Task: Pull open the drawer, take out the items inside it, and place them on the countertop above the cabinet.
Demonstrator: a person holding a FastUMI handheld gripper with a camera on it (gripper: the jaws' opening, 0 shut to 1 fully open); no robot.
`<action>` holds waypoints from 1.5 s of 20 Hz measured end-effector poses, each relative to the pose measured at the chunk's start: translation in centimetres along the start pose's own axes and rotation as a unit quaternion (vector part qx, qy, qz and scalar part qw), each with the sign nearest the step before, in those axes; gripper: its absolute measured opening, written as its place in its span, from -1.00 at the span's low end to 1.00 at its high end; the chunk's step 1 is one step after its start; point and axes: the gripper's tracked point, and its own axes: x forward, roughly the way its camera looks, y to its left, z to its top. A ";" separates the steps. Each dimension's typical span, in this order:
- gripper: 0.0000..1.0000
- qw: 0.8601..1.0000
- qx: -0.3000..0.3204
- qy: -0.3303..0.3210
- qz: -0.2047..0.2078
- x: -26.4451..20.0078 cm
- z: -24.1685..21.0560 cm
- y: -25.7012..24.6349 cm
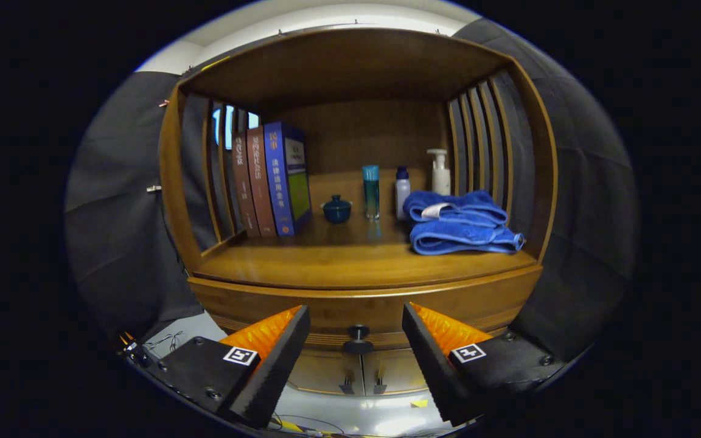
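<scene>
A wooden cabinet stands ahead with its countertop (338, 261) at mid height. Below the countertop runs the drawer front (277, 301), closed, with a small dark round knob (358, 338) at its middle. My gripper (356, 325) is open, its two fingers spread wide to either side of the knob and a little short of it. Nothing is between the fingers. The drawer's inside is hidden.
On the countertop stand three upright books (271, 179) at the left, a small dark lidded pot (336, 209), a teal bottle (371, 191), a white bottle (402, 191), a pump bottle (440, 172) and a folded blue towel (460, 222) at the right. Two lower cabinet doors (362, 374) sit under the drawer.
</scene>
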 end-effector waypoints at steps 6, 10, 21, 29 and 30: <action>0.99 0.997 0.008 0.073 -0.005 4.1 -5.5 -0.5; 0.95 0.996 0.015 0.087 -0.002 5.5 -7.3 -0.2; -0.17 0.996 0.000 0.093 -0.007 6.1 -7.8 -0.5; -0.17 0.993 -0.006 0.119 -0.009 4.0 -8.5 -0.5; -0.17 0.992 -0.005 0.122 -0.008 3.3 -8.7 -0.5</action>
